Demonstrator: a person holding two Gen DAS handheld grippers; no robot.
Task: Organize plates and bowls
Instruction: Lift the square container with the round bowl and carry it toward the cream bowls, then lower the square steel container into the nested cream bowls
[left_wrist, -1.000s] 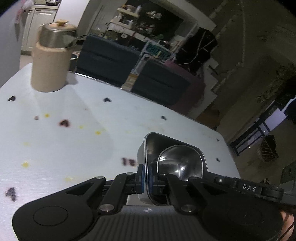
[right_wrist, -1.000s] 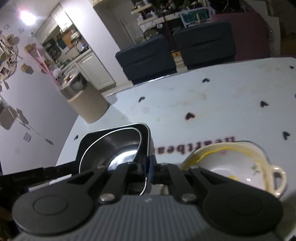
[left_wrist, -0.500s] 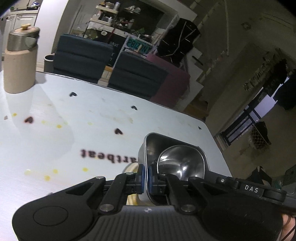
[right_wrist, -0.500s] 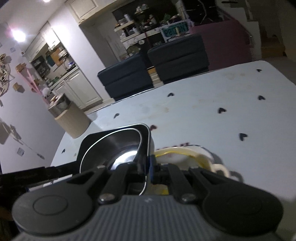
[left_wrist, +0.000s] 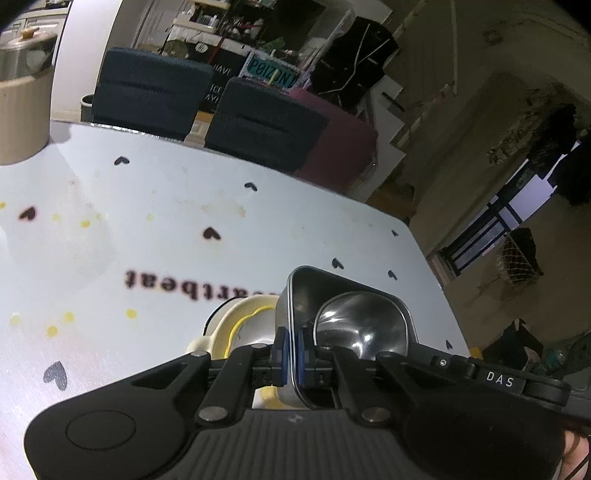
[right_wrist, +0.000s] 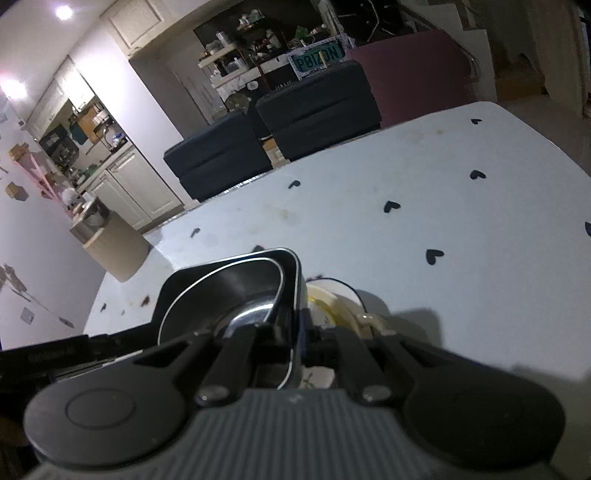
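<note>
A large white table (left_wrist: 155, 229) covered in a cloth printed with small black hearts and the dark word "heartbeat" fills most of both wrist views; yellow spots and faint stains mark its surface. Beyond its far edge stand two dark blue upholstered chairs (left_wrist: 207, 107), with cluttered shelves and a teal licence-plate sign (left_wrist: 272, 75) behind them. At the table's far left corner sits a tall beige canister with a steel lid (left_wrist: 22, 92).

Above the near part of the table, a square stainless-steel bowl with rounded corners (left_wrist: 354, 325) is held between the two grippers. The left gripper (left_wrist: 291, 354) is clenched on the bowl's left wall, its blue pads (left_wrist: 281, 350) pinching the thin rim. The right gripper (right_wrist: 295, 332) is clenched on the opposite wall of the same bowl (right_wrist: 236, 295).

Directly beneath and partly hidden by the steel bowl lies a cream ceramic bowl with a yellow rim and small side handles (left_wrist: 240, 321), resting on the table; whether the two bowls touch cannot be told. In the right wrist view its edge and one handle (right_wrist: 332, 299) peek out beside the steel wall.
</note>
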